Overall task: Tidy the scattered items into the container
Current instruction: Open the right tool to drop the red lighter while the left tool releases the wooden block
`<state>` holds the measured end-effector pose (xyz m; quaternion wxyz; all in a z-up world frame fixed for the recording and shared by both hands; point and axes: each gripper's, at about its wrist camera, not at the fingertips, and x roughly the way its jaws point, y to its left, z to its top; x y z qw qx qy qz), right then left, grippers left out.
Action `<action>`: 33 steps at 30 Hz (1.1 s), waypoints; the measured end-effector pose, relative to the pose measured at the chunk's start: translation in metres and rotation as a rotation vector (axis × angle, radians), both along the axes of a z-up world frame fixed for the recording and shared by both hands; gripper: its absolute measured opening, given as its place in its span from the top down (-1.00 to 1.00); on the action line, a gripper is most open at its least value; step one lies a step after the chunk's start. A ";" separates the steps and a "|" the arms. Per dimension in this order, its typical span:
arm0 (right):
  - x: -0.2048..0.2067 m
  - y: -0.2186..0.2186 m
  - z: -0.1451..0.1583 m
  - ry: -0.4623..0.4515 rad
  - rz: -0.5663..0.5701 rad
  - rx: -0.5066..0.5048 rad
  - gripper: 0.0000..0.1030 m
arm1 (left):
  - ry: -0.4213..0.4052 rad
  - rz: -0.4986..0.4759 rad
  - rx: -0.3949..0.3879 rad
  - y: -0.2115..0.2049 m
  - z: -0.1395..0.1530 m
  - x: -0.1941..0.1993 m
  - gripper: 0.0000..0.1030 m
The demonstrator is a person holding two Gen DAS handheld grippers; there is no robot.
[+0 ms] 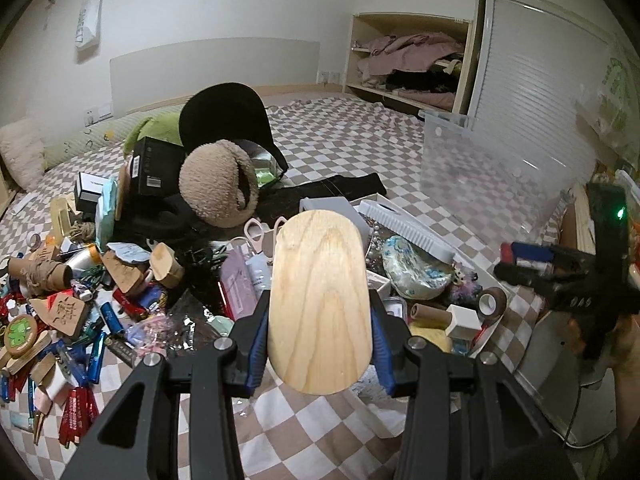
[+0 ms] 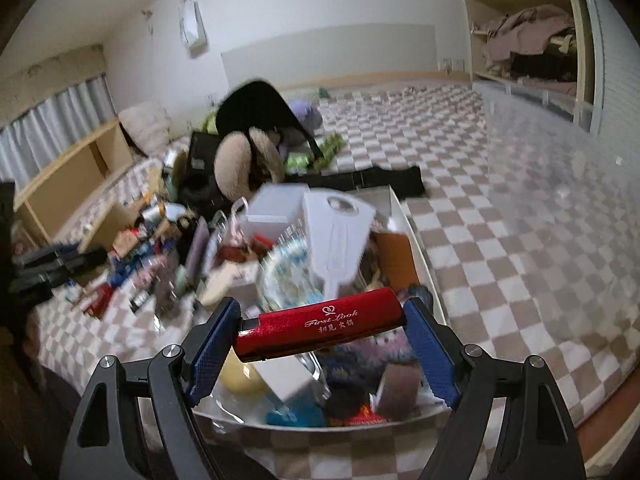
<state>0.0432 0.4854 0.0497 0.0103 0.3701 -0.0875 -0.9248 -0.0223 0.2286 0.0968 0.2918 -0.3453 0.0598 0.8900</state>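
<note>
Clutter fills the white tray (image 2: pixel 420 240) at the right wrist frame's centre, yet a heap of scattered items (image 1: pixel 80 300) covers the bed (image 1: pixel 340 128) at the left wrist frame's lower left. Left fingers (image 1: pixel 320 312) clamp a wooden oval board (image 1: pixel 320 304); right fingers (image 2: pixel 320 340) clamp a red packet (image 2: pixel 320 326) over the tray. Much remains.

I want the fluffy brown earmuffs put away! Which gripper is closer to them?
Left. The left gripper is just short of the earmuffs; the right gripper sits farther off, over the tray.
</note>
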 end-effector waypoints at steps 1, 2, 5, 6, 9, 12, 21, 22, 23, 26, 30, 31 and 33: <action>-0.001 0.001 -0.004 -0.012 -0.002 0.003 -0.62 | -0.002 -0.002 -0.002 0.002 -0.001 -0.001 0.16; -0.003 0.003 -0.007 -0.023 -0.003 0.006 -0.62 | -0.003 -0.003 -0.005 0.004 -0.003 -0.002 0.16; -0.007 0.006 -0.015 -0.044 -0.005 0.007 -0.62 | -0.010 -0.008 -0.005 0.009 -0.006 -0.005 0.16; -0.008 0.007 -0.017 -0.049 -0.005 0.006 -0.62 | -0.012 -0.009 -0.006 0.011 -0.007 -0.006 0.16; -0.012 0.010 -0.023 -0.062 -0.004 0.002 -0.62 | -0.018 -0.013 -0.008 0.016 -0.010 -0.008 0.16; -0.015 0.013 -0.028 -0.075 -0.003 -0.002 -0.62 | -0.027 -0.018 -0.009 0.020 -0.013 -0.011 0.16; -0.021 0.014 -0.035 -0.097 0.006 -0.002 -0.62 | -0.048 -0.040 -0.002 0.038 -0.020 -0.015 0.16; -0.022 0.013 -0.035 -0.099 0.007 0.005 -0.62 | -0.051 -0.042 0.000 0.040 -0.021 -0.015 0.16; -0.022 0.013 -0.035 -0.100 0.007 0.009 -0.62 | -0.055 -0.045 0.003 0.043 -0.021 -0.016 0.16; -0.023 0.011 -0.034 -0.099 0.009 0.017 -0.62 | -0.064 -0.055 0.009 0.051 -0.024 -0.016 0.16; -0.023 0.011 -0.030 -0.087 0.019 0.012 -0.62 | -0.071 -0.073 0.009 0.064 -0.026 -0.016 0.16; -0.022 0.012 -0.029 -0.083 0.021 0.009 -0.62 | -0.073 -0.077 0.008 0.068 -0.027 -0.016 0.16; -0.020 0.013 -0.027 -0.074 0.024 0.004 -0.62 | -0.082 -0.084 0.011 0.074 -0.028 -0.017 0.16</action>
